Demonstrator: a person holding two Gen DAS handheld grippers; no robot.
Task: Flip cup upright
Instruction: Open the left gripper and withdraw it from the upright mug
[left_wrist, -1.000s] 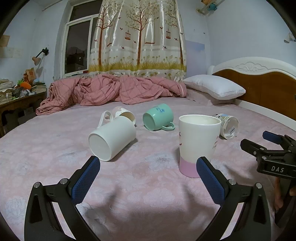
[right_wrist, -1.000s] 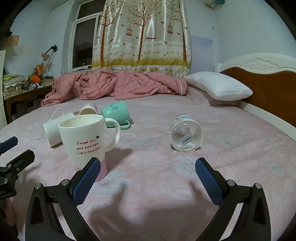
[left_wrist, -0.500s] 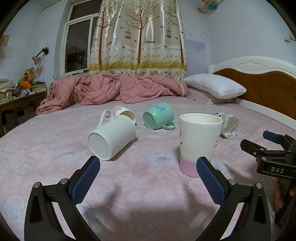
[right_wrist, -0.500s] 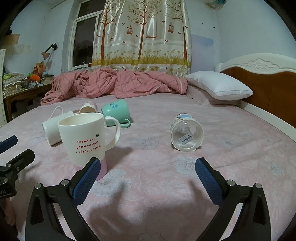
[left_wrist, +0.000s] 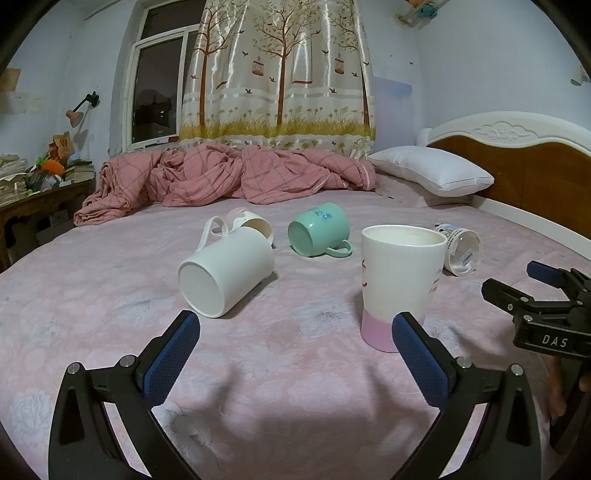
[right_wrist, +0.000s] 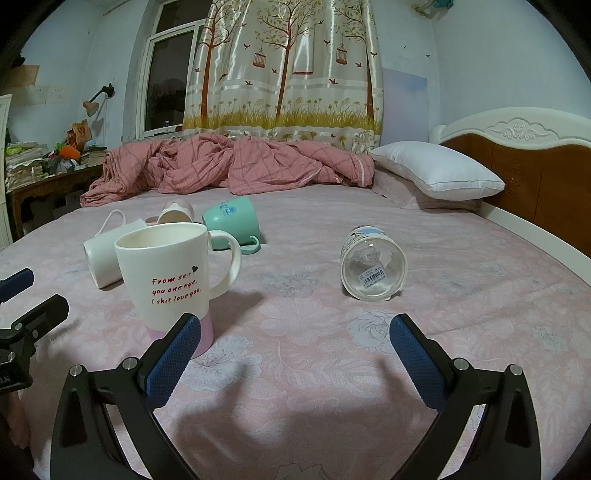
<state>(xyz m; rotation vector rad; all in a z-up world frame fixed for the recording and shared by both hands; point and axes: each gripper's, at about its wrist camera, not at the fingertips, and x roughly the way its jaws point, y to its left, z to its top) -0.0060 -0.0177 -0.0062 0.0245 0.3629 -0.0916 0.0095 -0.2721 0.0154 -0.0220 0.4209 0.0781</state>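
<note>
**Inspector:** Progress?

**Assistant:** One tall white mug with a pink base (right_wrist: 168, 280) stands upright near the left. Four remain on their sides: a plain white mug (left_wrist: 225, 271) at near left, a small pink-and-white cup (left_wrist: 251, 223) just behind it, a mint green mug (left_wrist: 317, 229) farther back, and a clear glass cup (right_wrist: 373, 266) to the right.

**Inspector:** Tongs?

**Assistant:** Left gripper (left_wrist: 295, 350) and right gripper (right_wrist: 295, 349) both gape wide, holding nothing.

**Inspector:** Surfaces?

**Assistant:** Glazed ceramic, smooth cylinders; the pink bedsheet (right_wrist: 314, 369) is soft and floral, so in my judgement the footing is unsteady.
</note>
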